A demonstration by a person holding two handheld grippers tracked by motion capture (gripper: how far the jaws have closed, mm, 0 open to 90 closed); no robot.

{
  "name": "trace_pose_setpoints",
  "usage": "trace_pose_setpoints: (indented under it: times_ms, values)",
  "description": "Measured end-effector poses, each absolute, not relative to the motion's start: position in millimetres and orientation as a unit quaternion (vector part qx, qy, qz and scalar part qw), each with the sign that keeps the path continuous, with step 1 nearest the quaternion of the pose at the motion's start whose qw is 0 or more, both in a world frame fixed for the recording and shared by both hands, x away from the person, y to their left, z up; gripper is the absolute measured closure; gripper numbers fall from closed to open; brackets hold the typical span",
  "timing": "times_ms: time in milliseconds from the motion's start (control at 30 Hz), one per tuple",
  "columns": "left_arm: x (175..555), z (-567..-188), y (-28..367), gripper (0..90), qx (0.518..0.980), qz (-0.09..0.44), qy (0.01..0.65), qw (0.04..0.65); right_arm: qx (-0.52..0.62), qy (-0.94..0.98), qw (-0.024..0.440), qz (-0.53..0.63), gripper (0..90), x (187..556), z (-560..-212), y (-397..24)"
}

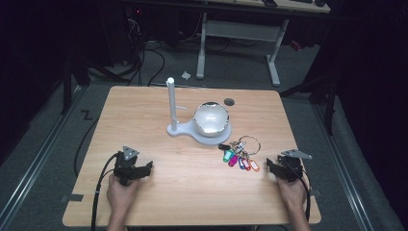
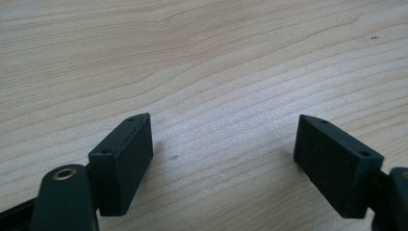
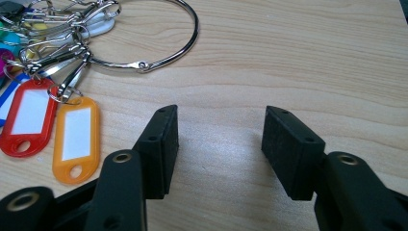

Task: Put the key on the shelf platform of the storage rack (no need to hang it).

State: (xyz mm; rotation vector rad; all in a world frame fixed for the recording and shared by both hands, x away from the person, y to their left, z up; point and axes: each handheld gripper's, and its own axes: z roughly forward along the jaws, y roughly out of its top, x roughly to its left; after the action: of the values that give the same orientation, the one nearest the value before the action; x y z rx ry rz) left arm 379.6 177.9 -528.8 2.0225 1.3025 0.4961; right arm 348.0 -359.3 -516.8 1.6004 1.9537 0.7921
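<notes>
A bunch of keys [image 1: 240,155] on a large metal ring, with several coloured plastic tags, lies on the wooden table [image 1: 192,192] right of centre. My right gripper [image 1: 273,166] rests on the table just right of the bunch. In the right gripper view its jaws stand open [image 3: 219,130] over bare wood, with the orange tag [image 3: 77,137], the red tag [image 3: 29,118] and the metal ring [image 3: 143,64] to their left. My left gripper [image 1: 139,167] sits near the front left, open [image 2: 223,139], with nothing between its pads.
A white stand [image 1: 175,129] with an upright post [image 1: 170,103] and a shiny silver dome [image 1: 210,118] sits at the table's middle, behind the keys. A dark round hole [image 1: 229,101] marks the tabletop behind it. Cables and desk legs lie on the floor beyond.
</notes>
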Motion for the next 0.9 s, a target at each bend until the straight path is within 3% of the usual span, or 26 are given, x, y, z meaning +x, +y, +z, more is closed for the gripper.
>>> trace_pose_setpoints:
  times_ms: [900]
  values:
    - [379.7, -528.8, 177.9, 21.9, 0.776, 0.190, 0.499, 0.336, 0.575, 0.721, 0.229, 0.311, 57.1, 348.5, -514.4, -352.2]
